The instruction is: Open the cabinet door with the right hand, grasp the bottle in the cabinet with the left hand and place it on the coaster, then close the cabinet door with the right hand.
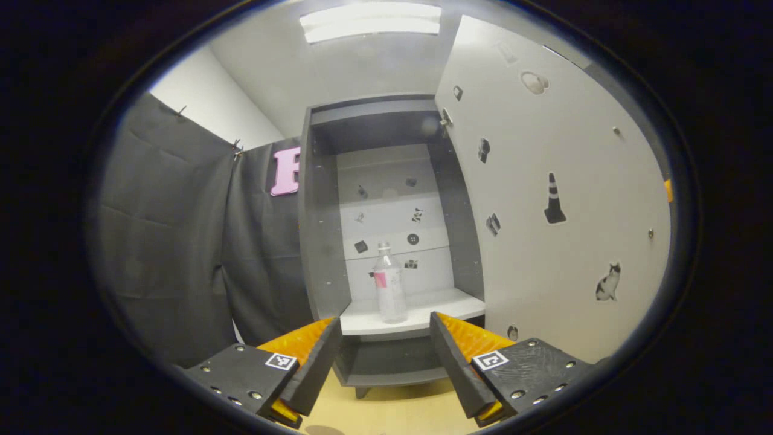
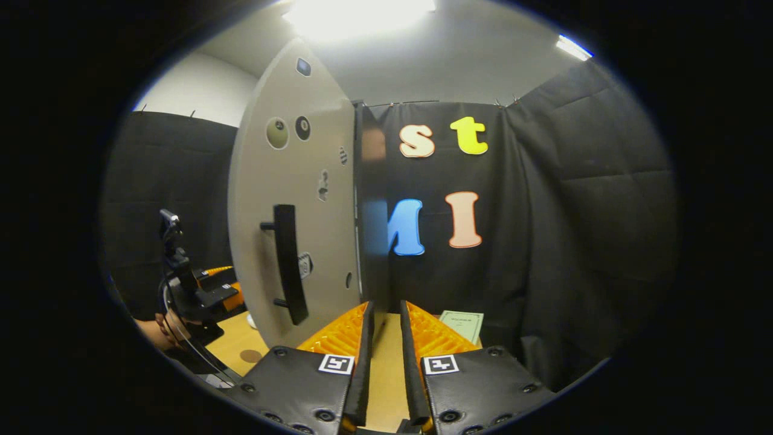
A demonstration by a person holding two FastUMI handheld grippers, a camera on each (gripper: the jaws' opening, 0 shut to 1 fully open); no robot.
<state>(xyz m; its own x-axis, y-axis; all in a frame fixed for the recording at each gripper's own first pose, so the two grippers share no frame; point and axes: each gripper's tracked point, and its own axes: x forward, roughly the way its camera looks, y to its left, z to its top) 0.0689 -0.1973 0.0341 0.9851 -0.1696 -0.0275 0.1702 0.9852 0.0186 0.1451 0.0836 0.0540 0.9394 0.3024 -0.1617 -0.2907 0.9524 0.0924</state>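
Inside open cabinet (image 1: 386, 211): bottle (image 1: 389, 284) standing on shelf, left gripper (image 1: 381, 356) gaping wide, empty; right gripper (image 2: 386, 362) nearly closed, straddling door (image 2: 302, 199) edge.

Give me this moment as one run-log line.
cabinet door: open | bottle: upright on shelf, not grasped | left gripper: jaws open, facing bottle | right gripper: jaws nearly closed, at door edge

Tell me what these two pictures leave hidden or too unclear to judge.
- Bottle, left gripper view: too small to tell whether it holds liquid.
- Lower shelf, same view: partly behind the left tool.
- Door edge, right gripper view: whether the right tool touches it is unclear.
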